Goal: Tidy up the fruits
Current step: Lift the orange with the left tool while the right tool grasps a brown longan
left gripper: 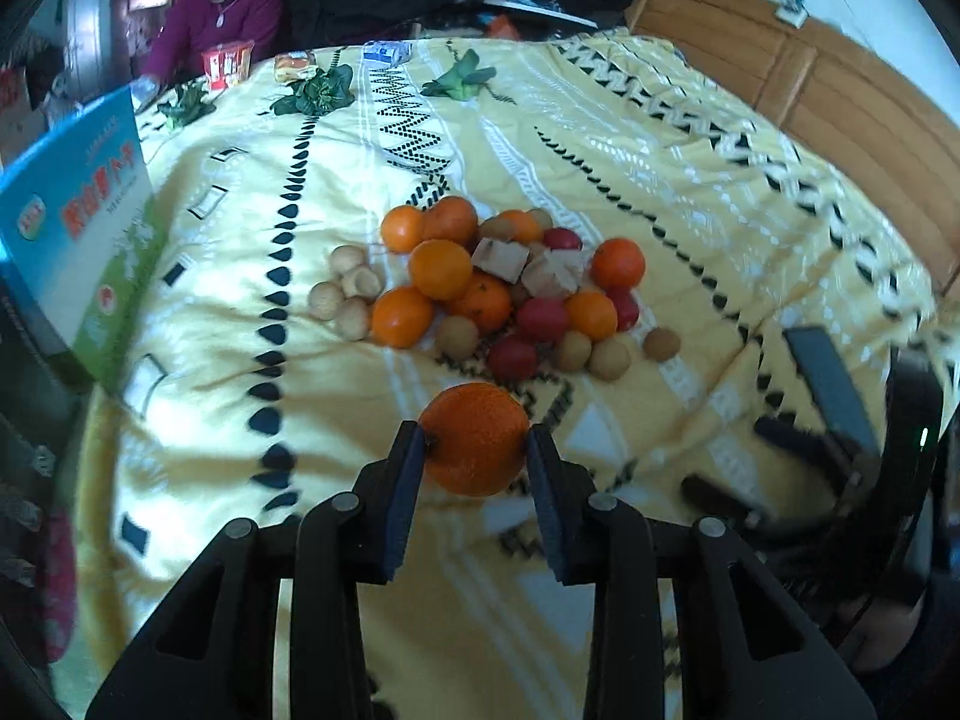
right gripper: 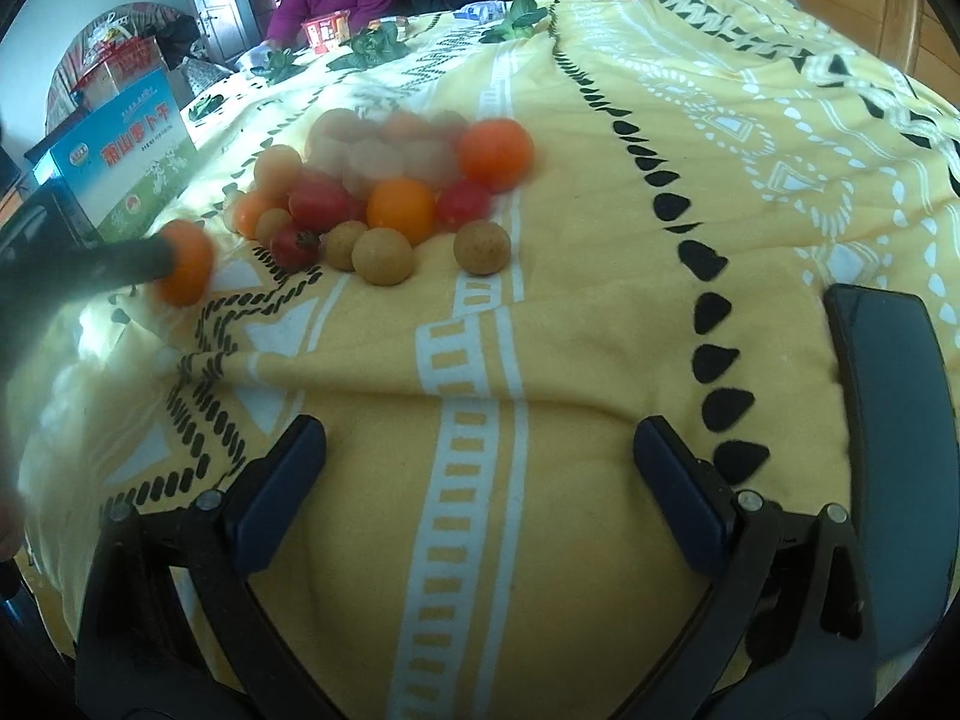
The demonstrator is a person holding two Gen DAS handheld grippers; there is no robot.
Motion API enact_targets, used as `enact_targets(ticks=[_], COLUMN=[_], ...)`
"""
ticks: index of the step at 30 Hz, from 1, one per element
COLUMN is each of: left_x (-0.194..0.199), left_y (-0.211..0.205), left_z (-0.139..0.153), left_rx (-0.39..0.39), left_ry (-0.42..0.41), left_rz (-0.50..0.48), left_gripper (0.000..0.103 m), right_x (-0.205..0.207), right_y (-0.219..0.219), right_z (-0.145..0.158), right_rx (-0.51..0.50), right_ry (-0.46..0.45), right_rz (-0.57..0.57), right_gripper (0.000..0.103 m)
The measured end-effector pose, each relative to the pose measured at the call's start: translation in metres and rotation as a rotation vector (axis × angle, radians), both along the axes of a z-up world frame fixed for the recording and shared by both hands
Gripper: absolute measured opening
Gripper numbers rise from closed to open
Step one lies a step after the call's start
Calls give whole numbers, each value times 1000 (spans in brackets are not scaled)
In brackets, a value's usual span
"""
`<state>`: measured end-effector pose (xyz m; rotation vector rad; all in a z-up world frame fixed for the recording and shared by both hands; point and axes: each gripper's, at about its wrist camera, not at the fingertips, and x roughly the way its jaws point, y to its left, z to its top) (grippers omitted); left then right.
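**Left gripper has 1 orange lifted clear of the pile**

The left gripper [left gripper: 474,450] is clenched on an orange [left gripper: 474,439], its 2 pads pressing the fruit from either side, just in front of the mixed fruit pile [left gripper: 498,282] on the yellow patterned bed cover [left gripper: 690,180]. The pile mixes oranges, red tomato-like fruits, small tan round fruits and some pale cut chunks. The right gripper [right gripper: 480,462] hangs released, jaws wide apart over bare cover, near a dark phone [right gripper: 894,420] at its right.

The step in hand looks like sorting: 1 orange taken out to start or join a group. No target spot is evident; a blue-green box [left gripper: 84,204] stands at the left. The next move calls for carrying the orange to a chosen place well apart from the pile, setting it where the soft, creased cover will not let it roll, then opening the jaws
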<state>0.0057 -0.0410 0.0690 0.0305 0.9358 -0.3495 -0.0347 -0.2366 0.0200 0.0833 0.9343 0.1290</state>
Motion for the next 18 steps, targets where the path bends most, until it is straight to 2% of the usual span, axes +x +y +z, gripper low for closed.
enact_targets(ticks=[4,6,9,13,15,17,18], left_x=[-6,-6,-5,-2,-1,0,1], left_y=[11,16,20,23,22,18,15], left_z=[-15,-21,-24,-27,-30,-34,-36], left_rx=[-10,-56,-93,-108,-113,-106,-96], left_ry=[37,28,10,-10,-9,-2,4], left_rz=[-22,-5,21,39,44,30,22], left_gripper=[36,37,50,52,52,52,47], right_x=[-6,-6,-8,-11,-5,5,14], right_y=[-7,-7,-6,-9,-7,-6,-6], right_z=[2,3,9,31,44,53,56], right_rx=[26,25,33,82,102,120,129], right_ry=[2,9,19,-24,-51,-64,-67], right_rz=[-29,-34,-30,2,22,43,53], right_gripper=[103,103,103,102,95,78,76])
